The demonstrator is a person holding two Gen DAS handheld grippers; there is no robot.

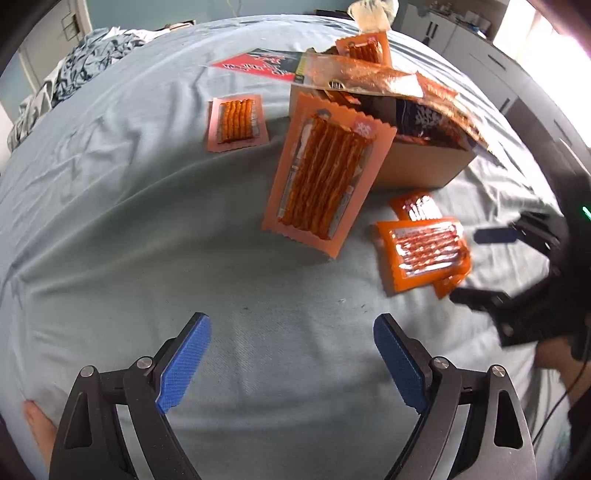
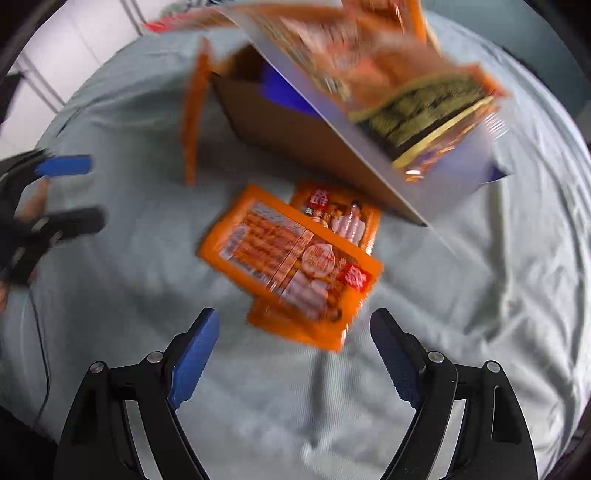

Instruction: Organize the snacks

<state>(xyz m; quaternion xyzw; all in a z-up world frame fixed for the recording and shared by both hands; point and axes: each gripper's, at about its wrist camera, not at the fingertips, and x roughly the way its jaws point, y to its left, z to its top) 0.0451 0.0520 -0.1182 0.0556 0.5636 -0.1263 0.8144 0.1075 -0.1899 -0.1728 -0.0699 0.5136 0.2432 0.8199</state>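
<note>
A cardboard box (image 1: 417, 166) stands on the bed with snack bags sticking out of its top (image 1: 369, 75). A large orange snack pack (image 1: 325, 177) leans upright against the box's front. Another orange pack (image 1: 238, 122) lies flat to its left. A small pile of orange packs (image 1: 424, 253) lies right of the box, and it also shows in the right wrist view (image 2: 291, 262). My left gripper (image 1: 291, 365) is open and empty above the sheet. My right gripper (image 2: 295, 358) is open and empty, just short of the pile. It shows at the right in the left wrist view (image 1: 491, 266).
The pale blue bedsheet (image 1: 147, 240) covers the bed. A red and black packet (image 1: 266, 62) lies behind the box. Crumpled patterned bedding (image 1: 74, 70) sits at the far left. White cabinets (image 1: 461, 33) stand beyond the bed. The left gripper shows at the left in the right wrist view (image 2: 66, 192).
</note>
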